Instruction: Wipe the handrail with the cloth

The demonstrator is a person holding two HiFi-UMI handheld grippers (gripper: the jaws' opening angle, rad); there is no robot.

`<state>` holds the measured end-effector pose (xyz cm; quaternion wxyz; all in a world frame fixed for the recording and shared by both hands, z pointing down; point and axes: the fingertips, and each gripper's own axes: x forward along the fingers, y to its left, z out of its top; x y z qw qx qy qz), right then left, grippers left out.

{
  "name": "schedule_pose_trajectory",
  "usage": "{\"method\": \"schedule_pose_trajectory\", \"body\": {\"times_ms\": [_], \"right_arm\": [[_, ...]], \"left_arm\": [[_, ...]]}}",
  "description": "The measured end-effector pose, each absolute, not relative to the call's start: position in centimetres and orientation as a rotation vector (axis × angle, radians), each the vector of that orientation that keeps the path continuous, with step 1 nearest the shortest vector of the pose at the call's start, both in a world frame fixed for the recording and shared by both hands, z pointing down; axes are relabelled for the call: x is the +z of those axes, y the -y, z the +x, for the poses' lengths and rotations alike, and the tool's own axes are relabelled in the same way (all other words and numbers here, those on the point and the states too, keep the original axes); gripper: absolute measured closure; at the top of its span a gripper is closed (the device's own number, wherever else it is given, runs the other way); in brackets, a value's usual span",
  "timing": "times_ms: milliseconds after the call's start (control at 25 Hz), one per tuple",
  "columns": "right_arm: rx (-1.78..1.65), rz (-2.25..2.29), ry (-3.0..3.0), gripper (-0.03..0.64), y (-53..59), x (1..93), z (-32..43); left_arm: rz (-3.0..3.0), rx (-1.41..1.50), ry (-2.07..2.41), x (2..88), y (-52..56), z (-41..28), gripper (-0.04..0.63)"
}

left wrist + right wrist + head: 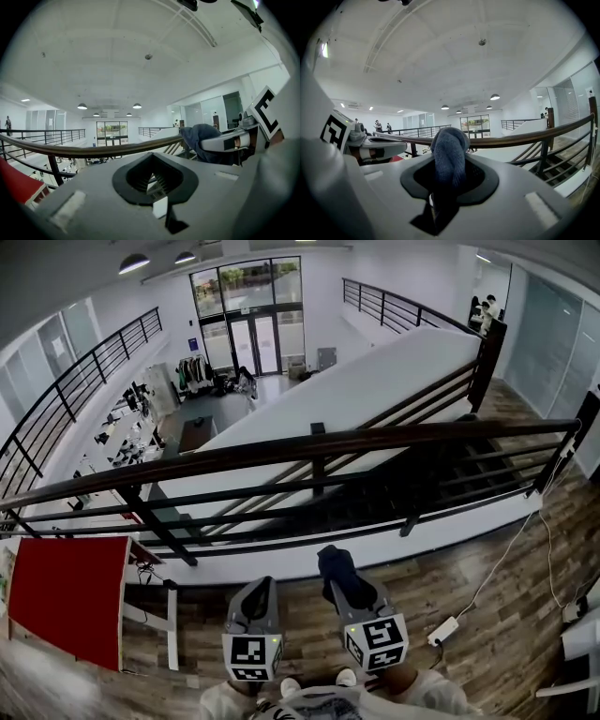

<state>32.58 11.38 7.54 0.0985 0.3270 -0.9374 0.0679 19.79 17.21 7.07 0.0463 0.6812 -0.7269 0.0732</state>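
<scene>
A dark wooden handrail (375,440) spans the middle of the frame. At lower centre, the right gripper (345,585) pinches a bunched dark blue cloth (333,562), apart from the rail. Beside it, the left gripper (261,589) is pressed together and empty. Wiping seems not yet begun.

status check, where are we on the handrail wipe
Left gripper shut, empty. Right gripper shut on cloth. Cloth short of handrail, not wiping yet. Nothing between them.
</scene>
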Motion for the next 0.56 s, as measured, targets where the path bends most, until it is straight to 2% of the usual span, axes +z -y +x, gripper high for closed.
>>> {"method": "schedule_pose_trajectory", "body": {"times_ms": [560], "right_arm": [[0.223, 0.977, 2.757, 0.518, -11.15, 8.26, 32.76]], "left_arm": [[2.092, 0.201, 2.206, 7.0, -17.08, 20.08, 0.592]]}}
